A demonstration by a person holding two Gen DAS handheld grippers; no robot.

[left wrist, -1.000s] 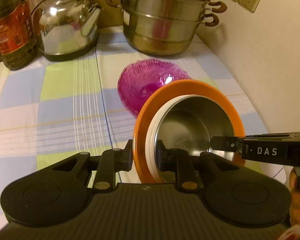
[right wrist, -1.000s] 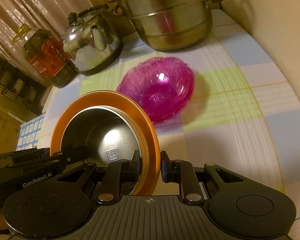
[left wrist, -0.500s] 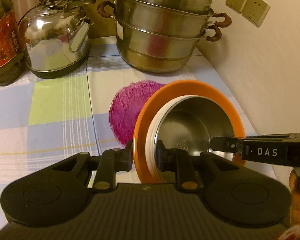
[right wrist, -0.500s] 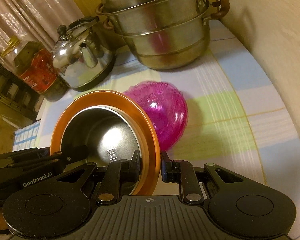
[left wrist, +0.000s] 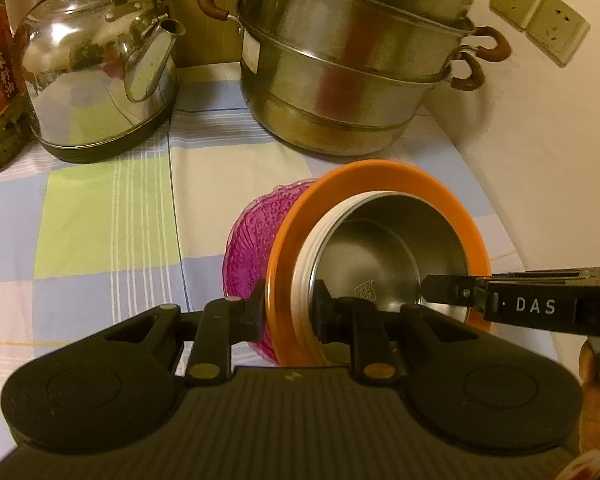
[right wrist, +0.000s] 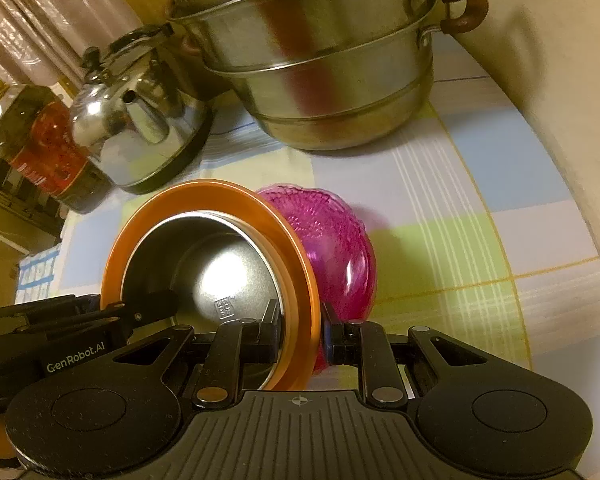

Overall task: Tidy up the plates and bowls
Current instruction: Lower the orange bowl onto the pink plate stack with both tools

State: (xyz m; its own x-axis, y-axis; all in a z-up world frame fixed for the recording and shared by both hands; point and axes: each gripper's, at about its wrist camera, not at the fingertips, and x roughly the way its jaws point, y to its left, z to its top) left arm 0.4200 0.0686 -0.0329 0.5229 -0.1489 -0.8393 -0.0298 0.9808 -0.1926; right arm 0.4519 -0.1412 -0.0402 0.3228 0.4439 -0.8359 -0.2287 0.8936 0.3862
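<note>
Left wrist view: the left gripper (left wrist: 290, 314) is pinched on the near rim of the orange-rimmed steel bowl (left wrist: 384, 264), which is held on edge with its opening turned to the right. The pink glass bowl (left wrist: 256, 240) is seen just behind and left of it, on the checked cloth (left wrist: 108, 216); contact between the two bowls cannot be confirmed. The right gripper (left wrist: 428, 298) enters from the right at the opposite rim.

Right wrist view: the right gripper (right wrist: 302, 342) is clamped on the orange rim (right wrist: 296, 264), one finger inside, one outside. The pink glass bowl (right wrist: 336, 248) lies directly beyond the outer finger, toward the steamer pot (right wrist: 320, 68). Both grippers are equally near; the coming move is judged to turn on nesting along the held bowl's axis.
</note>
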